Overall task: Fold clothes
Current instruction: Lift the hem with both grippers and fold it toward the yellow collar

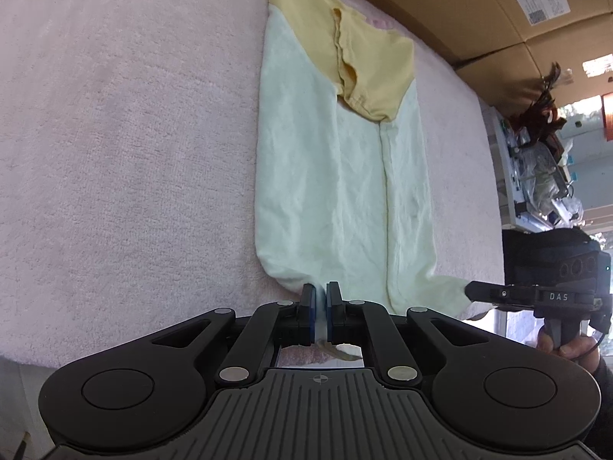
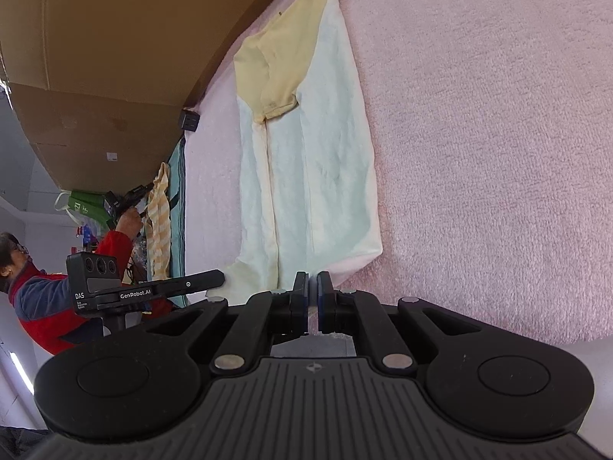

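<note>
A pale green garment (image 1: 337, 176) with a yellow upper part lies lengthwise, folded narrow, on a pink fleece cover (image 1: 126, 153). My left gripper (image 1: 322, 297) is shut on the garment's near hem at its left corner, and cloth shows between the pads. The right gripper (image 1: 469, 290) pinches the near right corner, which is drawn out toward it. In the right wrist view the garment (image 2: 306, 176) runs away from my right gripper (image 2: 312, 283), which is shut on the near hem. The left gripper's tip (image 2: 222, 278) holds the other corner.
Cardboard boxes (image 1: 498, 7) stand along the far edge of the cover. A cluttered shelf (image 1: 536, 176) is at the right. A person in a red top (image 2: 42, 299) stands beyond the table's left side holding another gripper and striped cloth (image 2: 159, 226). A small black box (image 2: 189, 119) sits by the cardboard.
</note>
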{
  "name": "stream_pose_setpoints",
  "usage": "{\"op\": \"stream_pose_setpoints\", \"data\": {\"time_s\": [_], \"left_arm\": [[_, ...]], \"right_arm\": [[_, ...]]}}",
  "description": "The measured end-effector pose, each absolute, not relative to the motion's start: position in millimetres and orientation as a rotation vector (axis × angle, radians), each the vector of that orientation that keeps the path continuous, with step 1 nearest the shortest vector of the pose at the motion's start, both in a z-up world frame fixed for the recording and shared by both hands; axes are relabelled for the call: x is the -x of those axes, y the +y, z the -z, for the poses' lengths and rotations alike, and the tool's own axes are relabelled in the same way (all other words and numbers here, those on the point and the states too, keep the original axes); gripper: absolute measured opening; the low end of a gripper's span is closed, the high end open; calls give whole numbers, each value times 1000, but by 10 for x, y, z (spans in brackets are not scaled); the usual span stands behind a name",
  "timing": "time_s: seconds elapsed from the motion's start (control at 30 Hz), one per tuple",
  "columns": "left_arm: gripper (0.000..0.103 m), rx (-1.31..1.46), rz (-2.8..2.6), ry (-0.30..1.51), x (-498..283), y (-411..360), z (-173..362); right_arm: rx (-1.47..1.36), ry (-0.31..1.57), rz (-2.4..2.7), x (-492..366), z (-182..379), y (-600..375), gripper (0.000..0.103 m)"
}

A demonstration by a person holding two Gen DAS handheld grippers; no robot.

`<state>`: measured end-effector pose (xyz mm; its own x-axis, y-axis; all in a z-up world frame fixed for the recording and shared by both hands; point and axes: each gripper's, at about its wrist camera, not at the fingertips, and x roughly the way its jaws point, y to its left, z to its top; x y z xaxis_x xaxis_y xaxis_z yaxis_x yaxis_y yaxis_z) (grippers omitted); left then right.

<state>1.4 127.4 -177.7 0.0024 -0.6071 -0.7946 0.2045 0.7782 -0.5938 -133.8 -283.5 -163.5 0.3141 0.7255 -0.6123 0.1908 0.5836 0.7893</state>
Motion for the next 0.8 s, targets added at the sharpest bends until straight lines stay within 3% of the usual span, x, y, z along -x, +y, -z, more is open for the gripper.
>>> {"op": "stream_pose_setpoints", "data": {"time_s": [0.53,0.8], "left_arm": [[1,510,562,1398,-1012,1249,1723],[2,442,512,1418,-1236,1094,1836]], "right_arm": [[-992,1131,-394,491,1620,-2965,5],[-1009,1144,-266,170,1873,-2966,5]]}}
